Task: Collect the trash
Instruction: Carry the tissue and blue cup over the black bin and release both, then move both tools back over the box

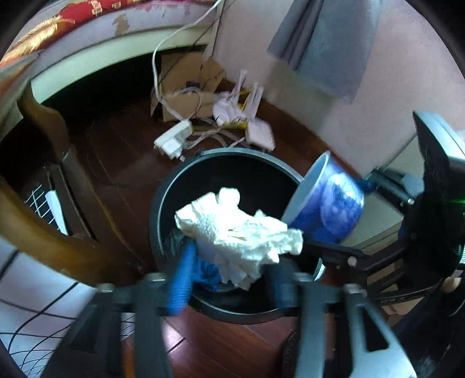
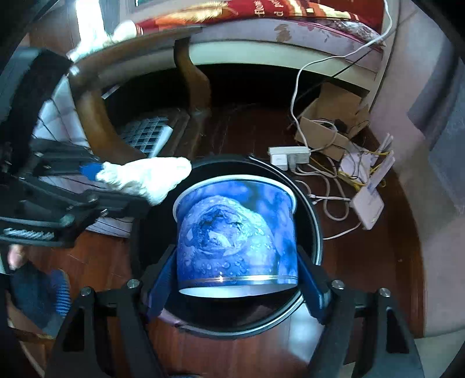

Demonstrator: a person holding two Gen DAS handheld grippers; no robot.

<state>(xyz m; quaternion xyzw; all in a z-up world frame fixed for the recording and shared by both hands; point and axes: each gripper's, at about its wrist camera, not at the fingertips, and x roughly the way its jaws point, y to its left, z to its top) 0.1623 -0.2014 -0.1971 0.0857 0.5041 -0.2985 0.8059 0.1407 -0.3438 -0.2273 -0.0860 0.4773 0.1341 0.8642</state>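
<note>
Over the black trash bin (image 2: 315,232), both grippers' jaws stand spread: crumpled paper towel (image 1: 238,232) between the left gripper (image 1: 232,288) jaws, blue paper cup (image 2: 237,235) between the right gripper (image 2: 237,293) jaws, rim pointing away.

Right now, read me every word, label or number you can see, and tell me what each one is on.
"flor": cut-off white letters on the red printed cloth.
Beside it, a second fragment, too cut off to read.
Gold marks on the same cloth in the left view: blurred, unreadable.
Blue cup: picture only, no text visible.
</note>
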